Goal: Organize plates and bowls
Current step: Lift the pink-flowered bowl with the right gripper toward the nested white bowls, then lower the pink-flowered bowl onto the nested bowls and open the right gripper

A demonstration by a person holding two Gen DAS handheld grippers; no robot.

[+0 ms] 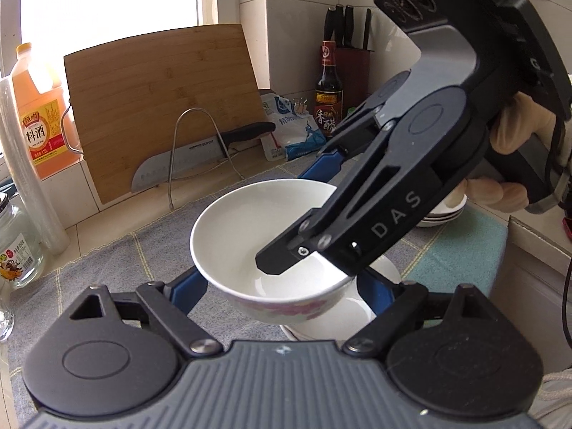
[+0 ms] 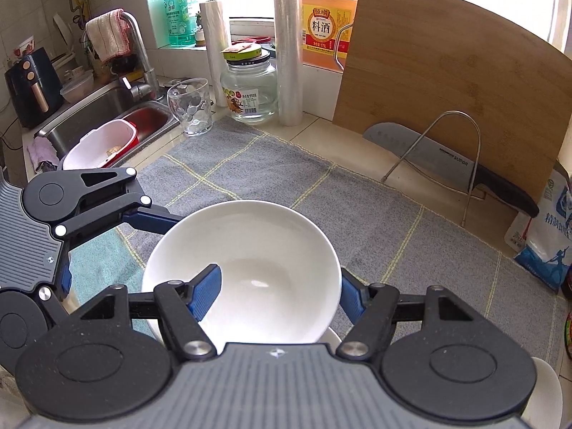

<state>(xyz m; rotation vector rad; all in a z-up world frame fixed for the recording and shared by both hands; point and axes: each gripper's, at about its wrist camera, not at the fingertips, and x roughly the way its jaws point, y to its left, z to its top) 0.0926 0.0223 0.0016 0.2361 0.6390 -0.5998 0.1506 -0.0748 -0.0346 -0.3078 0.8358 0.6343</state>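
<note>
Bowl, white ceramic with pink floral band (image 1: pixel 264 250), pinched at its rim by right gripper (image 2: pixel 275 295), one finger inside, one outside, while left gripper (image 1: pixel 286 291) straddles it, fingers apart, above white dishes (image 1: pixel 339 314).

Board (image 2: pixel 447 82): bamboo, upright against the tiled wall behind a wire stand (image 2: pixel 443 150).
Knife (image 2: pixel 439 159): lies along the board's foot, blade left, black handle right.
Cloth (image 2: pixel 286 193): grey with yellow grid lines, spread over the counter.
Wine jug (image 2: pixel 323 18): orange, left of the board.
Film rolls (image 2: pixel 287 50): two, upright, flanking a clear jar (image 2: pixel 250 89).
Glass (image 2: pixel 189 107): clear, beside the sink (image 2: pixel 107 107).
Tub (image 2: pixel 102 144): white and red, in the sink.
Vinegar bottle (image 1: pixel 328 89): dark, before the knife block (image 1: pixel 352 50).
Salt bag (image 1: pixel 293 128): white and blue, near the bottle.
</note>
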